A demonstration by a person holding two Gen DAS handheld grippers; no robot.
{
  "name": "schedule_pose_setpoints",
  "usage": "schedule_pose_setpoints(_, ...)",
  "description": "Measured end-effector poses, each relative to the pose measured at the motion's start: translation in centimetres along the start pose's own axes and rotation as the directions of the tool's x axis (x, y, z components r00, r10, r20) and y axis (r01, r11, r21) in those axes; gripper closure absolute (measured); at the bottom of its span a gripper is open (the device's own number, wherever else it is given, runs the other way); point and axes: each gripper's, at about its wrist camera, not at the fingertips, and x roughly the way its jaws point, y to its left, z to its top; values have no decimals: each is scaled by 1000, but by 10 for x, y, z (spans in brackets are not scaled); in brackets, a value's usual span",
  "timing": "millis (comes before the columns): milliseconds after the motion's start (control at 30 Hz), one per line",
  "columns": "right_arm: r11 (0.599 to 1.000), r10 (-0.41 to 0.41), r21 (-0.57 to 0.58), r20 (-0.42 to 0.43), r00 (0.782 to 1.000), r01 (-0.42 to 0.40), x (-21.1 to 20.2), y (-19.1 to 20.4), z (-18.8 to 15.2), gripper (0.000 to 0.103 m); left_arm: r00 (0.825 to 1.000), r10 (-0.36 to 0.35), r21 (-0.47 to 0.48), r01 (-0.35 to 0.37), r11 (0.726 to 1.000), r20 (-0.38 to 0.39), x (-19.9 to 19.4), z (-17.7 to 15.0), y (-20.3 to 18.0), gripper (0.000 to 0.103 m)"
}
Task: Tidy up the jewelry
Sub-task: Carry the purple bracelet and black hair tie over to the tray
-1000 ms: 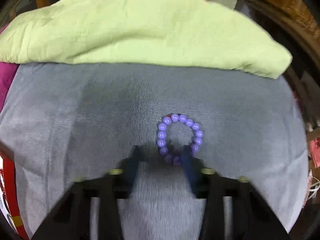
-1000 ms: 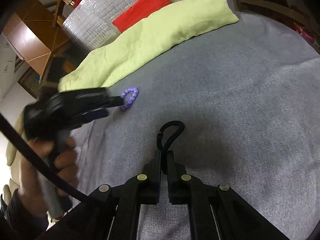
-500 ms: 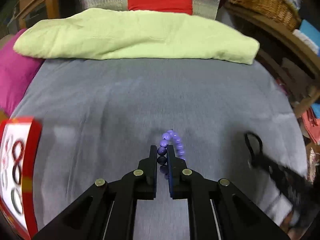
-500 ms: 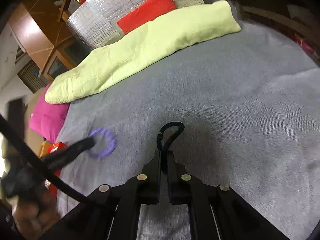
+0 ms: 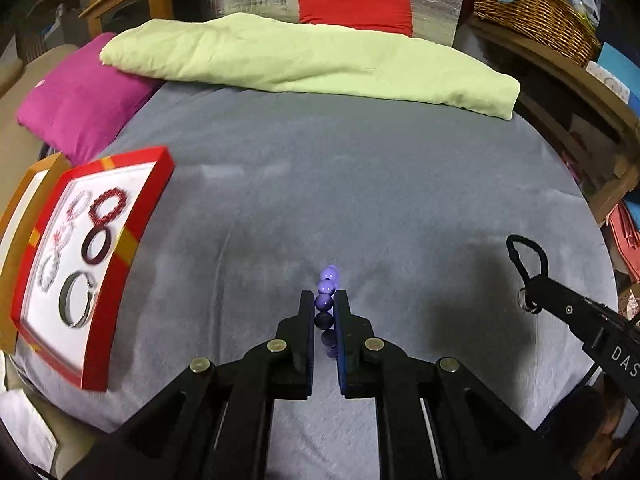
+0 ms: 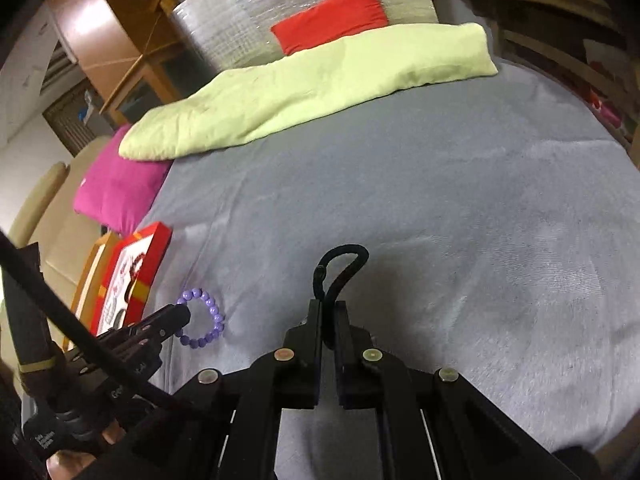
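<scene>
Left claw is closed on the light, slippery bracelet, right claw on a limp band; tray lies left.

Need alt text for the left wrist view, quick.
Left gripper shut on a purple beaded bracelet above a grey blanket. Red-rimmed tray of bracelets lies left; right gripper holds a black loop hair tie.
</scene>
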Motion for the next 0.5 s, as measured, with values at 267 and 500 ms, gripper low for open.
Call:
schedule_pose_setpoints(267, 999, -17, -50, -2, 1000, 17, -6, 24, -11, 97, 1000, 4, -21, -4, 1000, 25, -13, -14, 18, 94)
schedule_pose_setpoints(500, 998, -14, -55, -1, 1000, 14, -9, 33, -15, 97, 1000, 2, -27, -1, 1000, 27, -16, -22, 20, 94)
